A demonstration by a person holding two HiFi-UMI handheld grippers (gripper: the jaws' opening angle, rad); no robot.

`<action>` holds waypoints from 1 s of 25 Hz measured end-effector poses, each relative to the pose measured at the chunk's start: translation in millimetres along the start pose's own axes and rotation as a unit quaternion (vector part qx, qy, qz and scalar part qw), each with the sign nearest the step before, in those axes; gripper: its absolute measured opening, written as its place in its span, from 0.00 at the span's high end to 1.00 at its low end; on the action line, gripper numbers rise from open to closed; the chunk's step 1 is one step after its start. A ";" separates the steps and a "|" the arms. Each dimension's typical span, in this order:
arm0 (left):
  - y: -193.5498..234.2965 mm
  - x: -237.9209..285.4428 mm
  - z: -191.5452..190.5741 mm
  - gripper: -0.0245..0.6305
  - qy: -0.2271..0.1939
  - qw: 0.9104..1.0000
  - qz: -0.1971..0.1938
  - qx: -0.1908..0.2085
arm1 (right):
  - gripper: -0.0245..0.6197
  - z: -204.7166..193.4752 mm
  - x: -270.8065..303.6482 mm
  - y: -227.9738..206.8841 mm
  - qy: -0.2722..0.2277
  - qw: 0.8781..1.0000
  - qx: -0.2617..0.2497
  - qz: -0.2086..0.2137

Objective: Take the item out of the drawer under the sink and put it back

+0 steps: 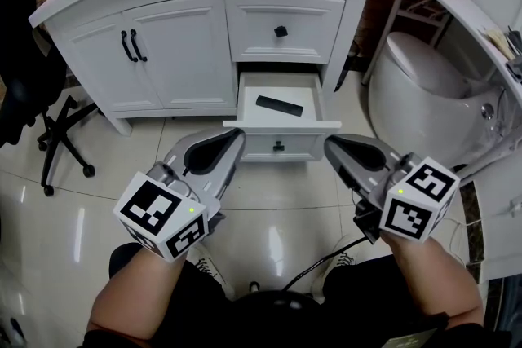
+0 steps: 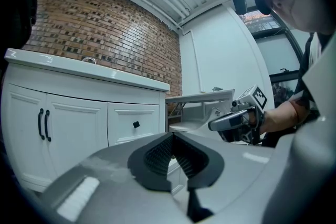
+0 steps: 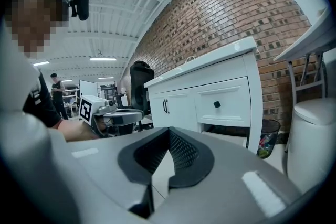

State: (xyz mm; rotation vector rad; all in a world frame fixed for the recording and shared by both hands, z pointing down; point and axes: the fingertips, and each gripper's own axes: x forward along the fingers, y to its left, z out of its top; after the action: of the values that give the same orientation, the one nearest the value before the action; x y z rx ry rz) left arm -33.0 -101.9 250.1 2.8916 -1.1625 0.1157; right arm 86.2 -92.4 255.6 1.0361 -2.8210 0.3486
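Under the sink, the lower drawer [image 1: 281, 125] of the white vanity [image 1: 188, 53] stands pulled open. A flat black item [image 1: 279, 104] lies inside it on the white bottom. My left gripper [image 1: 235, 136] hovers just left of the drawer front, shut and empty, with its pads meeting at the tip [image 2: 172, 136]. At the drawer front's right, my right gripper [image 1: 331, 144] is also shut with nothing in it [image 3: 169, 131]. Neither gripper touches the drawer. Each gripper shows in the other's view: the right gripper [image 2: 236, 120] and the left gripper [image 3: 113, 115].
Above the open drawer is a shut drawer with a black knob [image 1: 280, 31]. Two cabinet doors with black handles [image 1: 130, 45] are at the left. A white toilet [image 1: 424, 85] stands at the right and a black office chair [image 1: 33, 94] at the far left. A bin [image 3: 268, 139] sits beside the vanity.
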 end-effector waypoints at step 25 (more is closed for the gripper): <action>58.1 61.8 -32.5 0.95 0.033 0.999 0.009 -0.011 | 0.95 -16.0 47.5 -82.2 0.022 0.999 0.032 -0.026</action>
State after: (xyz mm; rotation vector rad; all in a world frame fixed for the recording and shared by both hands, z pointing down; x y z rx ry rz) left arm -30.7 -184.9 286.8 2.8362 -1.1727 0.1951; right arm 104.0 -178.7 294.3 1.0978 -2.7547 0.4526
